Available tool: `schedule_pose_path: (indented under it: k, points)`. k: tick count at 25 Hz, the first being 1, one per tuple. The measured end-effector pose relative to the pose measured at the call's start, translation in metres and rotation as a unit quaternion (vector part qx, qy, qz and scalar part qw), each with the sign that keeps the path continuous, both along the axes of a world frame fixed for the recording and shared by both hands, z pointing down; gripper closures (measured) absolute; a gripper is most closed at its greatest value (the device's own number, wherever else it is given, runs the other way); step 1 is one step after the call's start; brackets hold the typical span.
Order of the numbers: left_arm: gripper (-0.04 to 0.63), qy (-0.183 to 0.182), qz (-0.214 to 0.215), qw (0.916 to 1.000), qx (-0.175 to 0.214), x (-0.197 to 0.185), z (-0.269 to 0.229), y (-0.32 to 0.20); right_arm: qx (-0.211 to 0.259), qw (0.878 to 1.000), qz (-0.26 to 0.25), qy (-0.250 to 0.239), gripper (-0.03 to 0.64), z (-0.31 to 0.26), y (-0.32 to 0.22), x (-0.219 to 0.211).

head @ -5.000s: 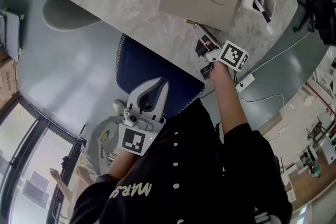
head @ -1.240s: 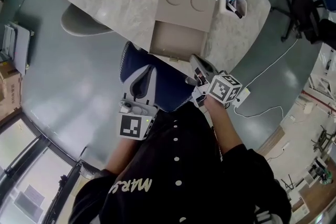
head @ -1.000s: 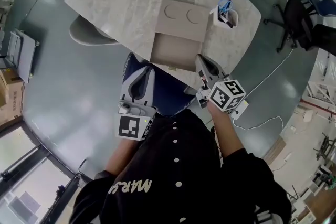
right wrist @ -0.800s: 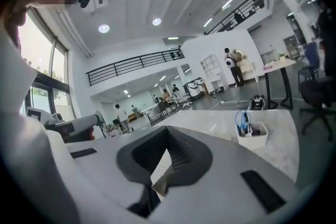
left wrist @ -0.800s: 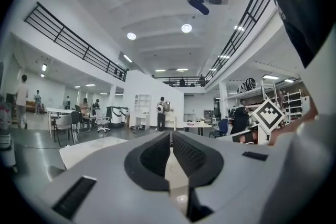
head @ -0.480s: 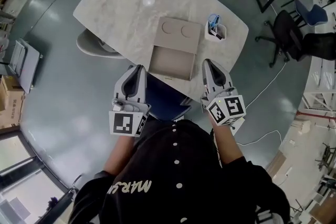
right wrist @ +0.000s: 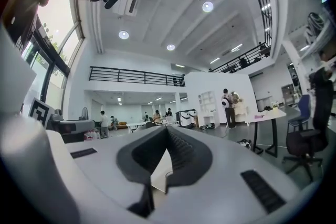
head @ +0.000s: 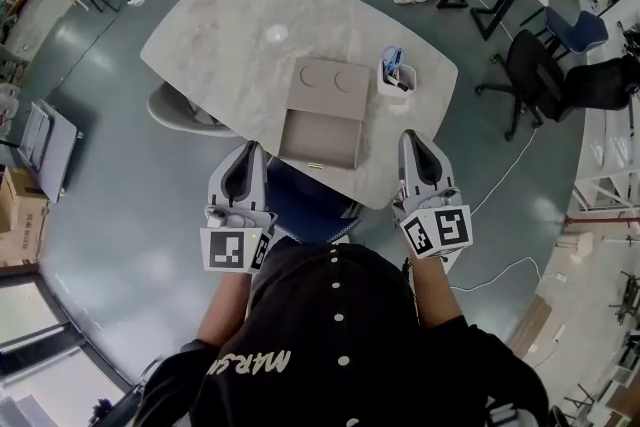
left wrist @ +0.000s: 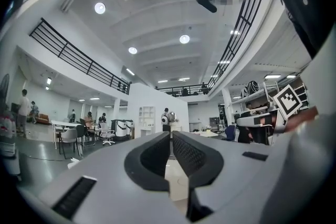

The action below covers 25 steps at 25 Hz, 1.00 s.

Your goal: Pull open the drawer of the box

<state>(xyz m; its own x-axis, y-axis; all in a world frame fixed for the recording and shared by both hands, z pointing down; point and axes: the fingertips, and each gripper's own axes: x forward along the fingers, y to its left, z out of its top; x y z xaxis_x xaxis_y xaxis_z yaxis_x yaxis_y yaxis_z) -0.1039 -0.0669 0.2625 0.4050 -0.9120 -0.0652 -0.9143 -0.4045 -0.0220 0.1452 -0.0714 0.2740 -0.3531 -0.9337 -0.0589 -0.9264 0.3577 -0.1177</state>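
While their jaws are pressed together on nothing, the left tool (head: pixel 250 148) and the right tool (head: pixel 410 137) sit apart, one on each side. Between their tips, not touching, lies the pulled-out drawer (head: pixel 318 139) of the box (head: pixel 327 83) on the surface (head: pixel 215 25). Only the head view shows it; the left gripper view and right gripper view show a big hall (right wrist: pixel 131 93).

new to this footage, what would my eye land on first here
First, the beige box on the marble table, its drawer pulled out toward the person and seemingly empty. Flanking it at the near table edge, the left hand-held gripper and the right hand-held gripper are held clear of the box, both shut on nothing.
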Motion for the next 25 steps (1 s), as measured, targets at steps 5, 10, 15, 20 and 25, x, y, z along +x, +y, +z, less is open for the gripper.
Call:
schedule_pose_path:
  k: [5, 10, 15, 20, 25]
  points:
    - [0.571, -0.002, -0.008, 1.0000, 0.000, -0.007, -0.001, 0.005, 0.000, 1.000, 0.010, 0.004, 0.620, 0.000, 0.005, 0.003]
    - [0.571, -0.001, -0.006, 1.0000, -0.002, -0.005, 0.001, 0.008, -0.007, 1.000, -0.003, 0.008, 0.620, 0.005, 0.006, -0.004]
    - [0.571, -0.001, -0.004, 1.0000, 0.003, -0.004, -0.001, 0.010, -0.007, 1.000, -0.024, 0.018, 0.620, 0.004, 0.011, -0.016]
    - [0.571, -0.003, -0.006, 1.0000, 0.004, -0.008, -0.002, 0.013, -0.009, 1.000, -0.020, 0.015, 0.620, 0.006, 0.012, -0.018]
    - [0.571, -0.004, -0.006, 1.0000, 0.003, -0.007, -0.001, 0.013, -0.016, 1.000, -0.017, 0.013, 0.620, 0.010, 0.011, -0.017]
